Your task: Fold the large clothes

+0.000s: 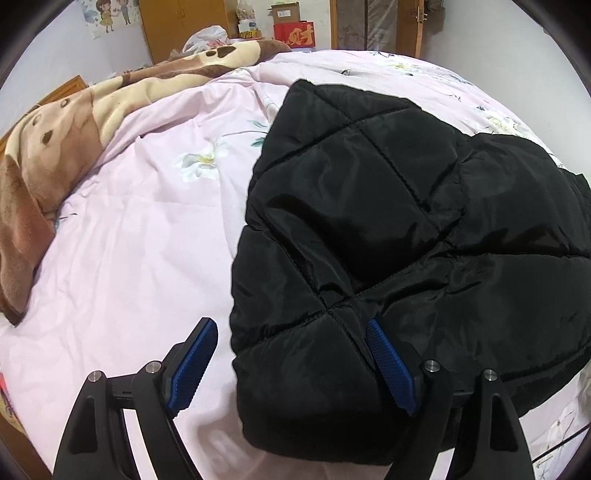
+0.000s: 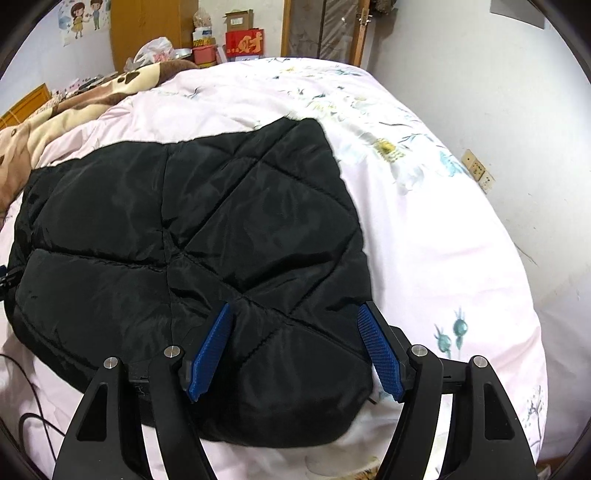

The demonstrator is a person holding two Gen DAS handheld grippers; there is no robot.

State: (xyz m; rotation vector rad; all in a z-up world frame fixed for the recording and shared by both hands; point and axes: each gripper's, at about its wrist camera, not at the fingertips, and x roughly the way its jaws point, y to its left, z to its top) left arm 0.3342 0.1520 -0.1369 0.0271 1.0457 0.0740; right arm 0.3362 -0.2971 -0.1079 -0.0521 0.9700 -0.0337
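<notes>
A black quilted puffer jacket [image 1: 388, 221] lies folded into a thick bundle on the pink floral bed cover [image 1: 129, 240]. It also shows in the right wrist view [image 2: 192, 229]. My left gripper [image 1: 291, 328] is open, its blue-padded fingers [image 1: 195, 365] straddling the bundle's near left corner without pinching it. My right gripper [image 2: 295, 317] is open, its fingers [image 2: 380, 354] straddling the bundle's near right corner. The jacket's underside and its sleeves are hidden.
A brown and cream plush blanket [image 1: 55, 147] lies along the bed's left side. Boxes, bags and a wooden wardrobe [image 2: 147, 29] stand beyond the bed's far end. A white wall with sockets [image 2: 480, 170] runs along the right. A black cable [image 2: 22, 413] lies at the near left.
</notes>
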